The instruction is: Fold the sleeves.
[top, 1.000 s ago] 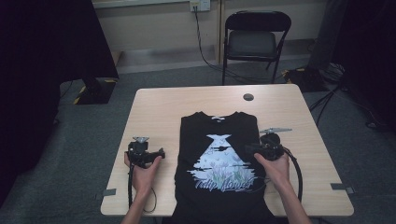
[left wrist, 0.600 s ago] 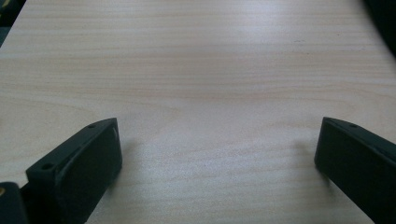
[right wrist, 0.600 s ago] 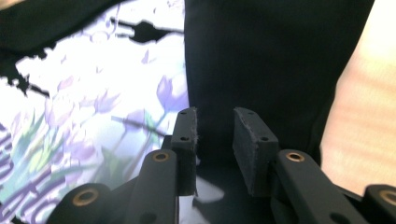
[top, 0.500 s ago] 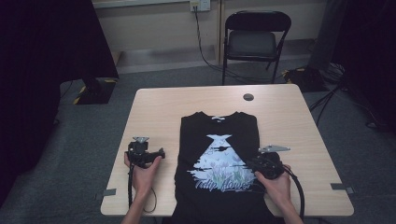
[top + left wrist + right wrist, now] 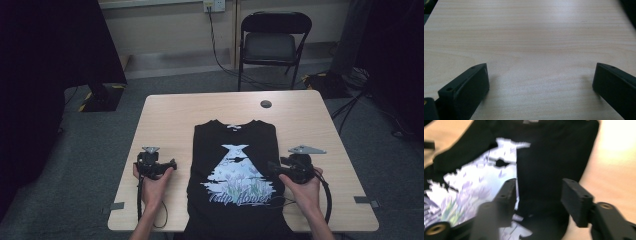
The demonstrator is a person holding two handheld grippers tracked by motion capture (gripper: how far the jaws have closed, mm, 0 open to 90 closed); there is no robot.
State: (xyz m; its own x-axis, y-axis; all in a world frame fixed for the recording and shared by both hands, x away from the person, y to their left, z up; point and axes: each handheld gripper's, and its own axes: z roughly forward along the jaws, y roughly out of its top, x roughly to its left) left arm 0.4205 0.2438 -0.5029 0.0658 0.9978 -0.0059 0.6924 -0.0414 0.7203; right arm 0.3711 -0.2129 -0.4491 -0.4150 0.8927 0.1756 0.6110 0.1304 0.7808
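A black T-shirt with a white and lilac flower print lies flat in the middle of the wooden table, sides folded in, collar away from the person. My right gripper sits at the shirt's right edge and points left over it. In the right gripper view its jaws have just been opening; the black cloth lies under the gap, with no pad pressing on it. My left gripper rests left of the shirt, open over bare wood, with nothing between its jaws.
A black folding chair stands behind the table's far edge. A round cable hole sits near the far edge of the table. Grey tape marks flank the front corners. Cables lie on the floor at the right.
The right gripper has shifted toward the person and then outward to the shirt's right edge, and its jaws stand wider apart. The left gripper has stayed put.
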